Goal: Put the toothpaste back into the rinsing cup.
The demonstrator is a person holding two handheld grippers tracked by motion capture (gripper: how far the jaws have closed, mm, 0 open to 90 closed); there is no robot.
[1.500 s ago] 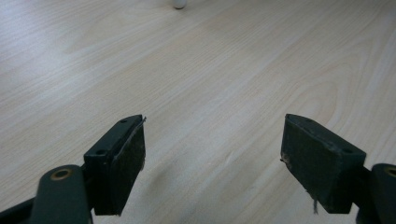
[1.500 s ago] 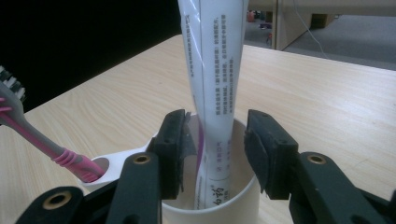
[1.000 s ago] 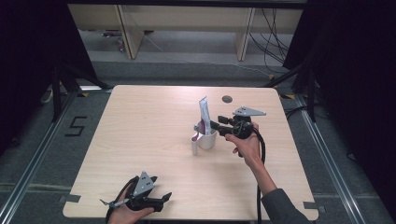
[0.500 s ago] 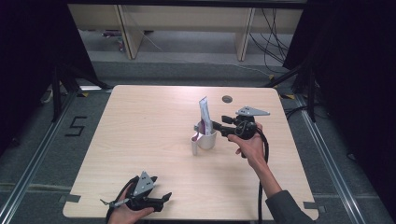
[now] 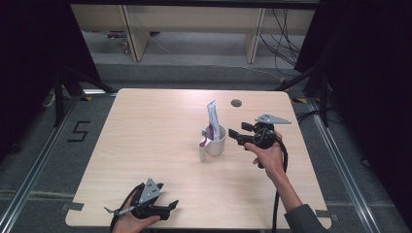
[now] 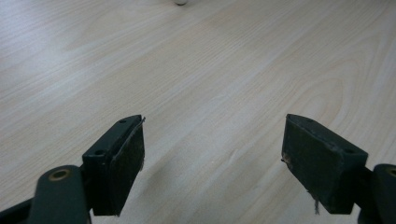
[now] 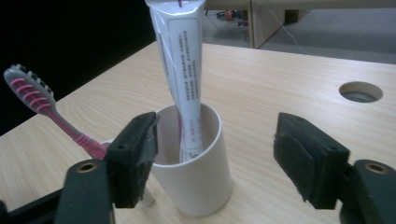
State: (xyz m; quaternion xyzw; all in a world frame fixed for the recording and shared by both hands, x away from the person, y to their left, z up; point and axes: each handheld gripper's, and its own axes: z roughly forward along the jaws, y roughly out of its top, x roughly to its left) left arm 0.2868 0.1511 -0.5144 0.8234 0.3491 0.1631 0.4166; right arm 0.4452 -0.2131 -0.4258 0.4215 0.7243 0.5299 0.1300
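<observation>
Cup point(image 5: 215, 141) of plain white plastic is the landmark for everything else: it stands upright a little right of the middle of the pale wooden table point(image 5: 145, 126), a smooth, slightly tapered cylinder with an open top and a handle on its near-left side. Inside it a white toothpaste tube point(image 5: 212, 115) stands almost upright, cap end down, its flat crimped end well above the rim and its printed label facing the right gripper view. A toothbrush point(image 7: 51, 109) with a pink and white handle and pink-striped head leans out of the cup toward that view's left edge. Behind the cup, toward the far right of the table, is a round cable hole point(image 5: 236, 103), well apart from it. Past the far edge, beyond the cup, wooden shelving stands on the floor with loose cables running beside it. The right gripper point(image 5: 234, 134) is just right of the cup at about rim height, pointing at it; its jaws have just been opening and now stand wide, with the cup partly between them in the right gripper view but neither pad pressing on it, so it holds nothing. The left gripper point(image 5: 165, 206) rests well apart from the cup at the near edge, left of it, its jaws spread wide over bare wood and holding nothing. Nothing stands between the cup and either gripper.
</observation>
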